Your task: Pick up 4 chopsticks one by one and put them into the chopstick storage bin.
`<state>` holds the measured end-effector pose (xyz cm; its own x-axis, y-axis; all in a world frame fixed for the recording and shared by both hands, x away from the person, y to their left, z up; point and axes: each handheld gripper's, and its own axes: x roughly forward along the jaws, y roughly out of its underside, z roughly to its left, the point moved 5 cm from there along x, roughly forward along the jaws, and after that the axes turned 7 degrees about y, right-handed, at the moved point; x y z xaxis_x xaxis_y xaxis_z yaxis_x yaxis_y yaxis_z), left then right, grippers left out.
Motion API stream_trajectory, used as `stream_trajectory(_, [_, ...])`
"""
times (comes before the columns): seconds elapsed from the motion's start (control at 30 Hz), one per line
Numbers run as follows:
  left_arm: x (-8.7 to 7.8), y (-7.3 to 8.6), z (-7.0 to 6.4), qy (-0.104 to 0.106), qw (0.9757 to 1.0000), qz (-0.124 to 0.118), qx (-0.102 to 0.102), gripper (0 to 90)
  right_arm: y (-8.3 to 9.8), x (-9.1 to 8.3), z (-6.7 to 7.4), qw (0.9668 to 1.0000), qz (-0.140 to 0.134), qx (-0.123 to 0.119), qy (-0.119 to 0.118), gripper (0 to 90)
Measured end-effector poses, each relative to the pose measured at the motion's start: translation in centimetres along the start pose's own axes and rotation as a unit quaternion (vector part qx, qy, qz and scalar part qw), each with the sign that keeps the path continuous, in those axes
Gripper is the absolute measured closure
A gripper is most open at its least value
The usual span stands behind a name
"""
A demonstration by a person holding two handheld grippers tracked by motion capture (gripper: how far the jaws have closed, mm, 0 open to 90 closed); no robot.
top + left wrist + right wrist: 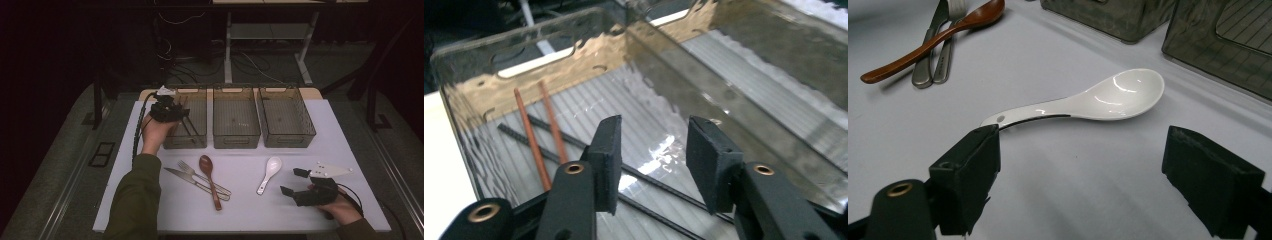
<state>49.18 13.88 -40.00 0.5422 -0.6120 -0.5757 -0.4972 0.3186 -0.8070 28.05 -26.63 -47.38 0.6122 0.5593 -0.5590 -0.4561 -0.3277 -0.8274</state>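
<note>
From my seat I take the middle bin (236, 141) as my mark: clear, dark-tinted, long side running away from me on the white table (250, 205). Just right of it stands the right bin (289, 140), same make, their walls close together. In front of the middle bin and to its left lies the cutlery. The wooden spoon (211, 181) has its bowl towards the bin and its handle towards me. The fork (200, 176) and knife (187, 179) lie side by side, slanting under that spoon. Beyond the bin, off the table, I see desk legs (228, 50) and loose cables (250, 65) on the floor.
</note>
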Motion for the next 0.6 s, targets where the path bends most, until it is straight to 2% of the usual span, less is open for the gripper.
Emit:
stream_trajectory(0.1, [-0.6,0.0,-0.8,0.020,0.9998,-0.001,0.002,52.0,0.0,0.0,0.0,1.0000,0.001,0.000,0.000,15.3])
stream_trajectory(0.2, [-1.1,0.2,-1.6,0.026,0.9996,0.000,0.009,49.8,0.0,0.0,0.1,1.0000,0.001,0.000,0.000,15.3])
stream_trajectory(0.23, [-1.3,0.3,-1.9,0.033,0.9994,-0.005,0.003,48.8,0.0,0.0,0.1,1.0000,0.001,0.000,0.000,15.3])
stream_trajectory(0.3, [-1.8,0.5,-2.6,0.052,0.9986,-0.012,-0.001,47.7,0.0,0.0,0.1,1.0000,0.001,0.000,-0.001,15.3])
stream_trajectory(0.33, [-2.0,0.6,-2.9,0.058,0.9982,-0.013,0.004,47.1,0.0,0.0,0.1,1.0000,0.001,0.000,-0.001,15.3])
stream_trajectory(0.6, [-3.6,2.0,-5.9,0.087,0.9957,-0.028,0.017,39.0,0.0,0.0,0.2,1.0000,0.002,0.000,-0.001,15.3])
